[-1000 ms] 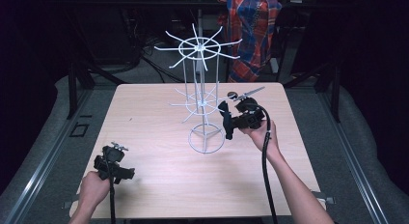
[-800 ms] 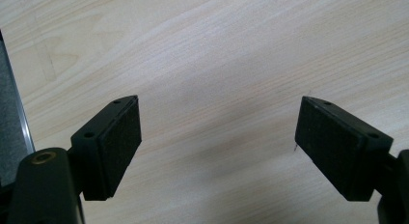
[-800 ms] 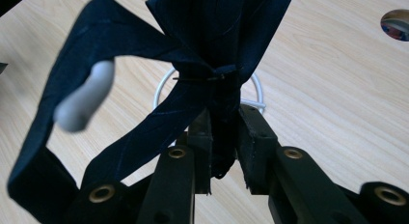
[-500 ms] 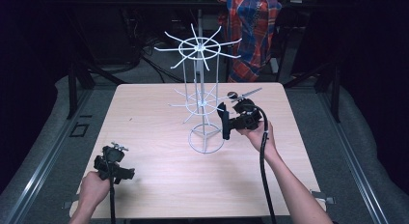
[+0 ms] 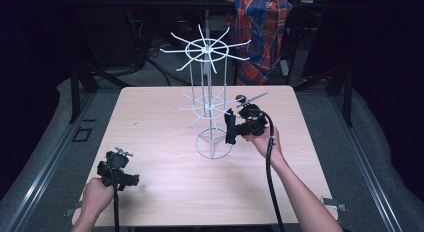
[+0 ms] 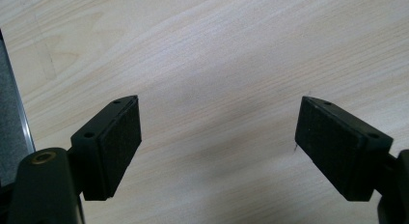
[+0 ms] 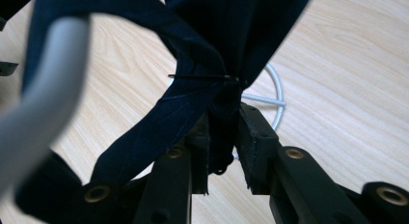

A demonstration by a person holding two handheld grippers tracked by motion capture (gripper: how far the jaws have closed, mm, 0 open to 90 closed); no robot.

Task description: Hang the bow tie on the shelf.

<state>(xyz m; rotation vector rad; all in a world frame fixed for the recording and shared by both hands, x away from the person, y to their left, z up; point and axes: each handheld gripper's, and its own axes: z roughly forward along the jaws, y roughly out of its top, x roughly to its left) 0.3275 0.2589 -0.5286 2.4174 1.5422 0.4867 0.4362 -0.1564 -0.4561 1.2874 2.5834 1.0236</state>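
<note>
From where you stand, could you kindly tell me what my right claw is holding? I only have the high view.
Observer: The right claw is shut on a dark blue cloth, pinched between its pads.
Operator: What lies beyond it?
Observer: The white wire rack; its base ring shows just behind the cloth.
Operator: And my left claw?
Observer: The left claw stands wide open over the table, with nothing between its pads.

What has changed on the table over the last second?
Hardly anything. The right gripper still clamps the dark blue cloth beside the white wire rack, in the same spot. The left gripper stays open over the bare wooden table near the front edge.
</note>
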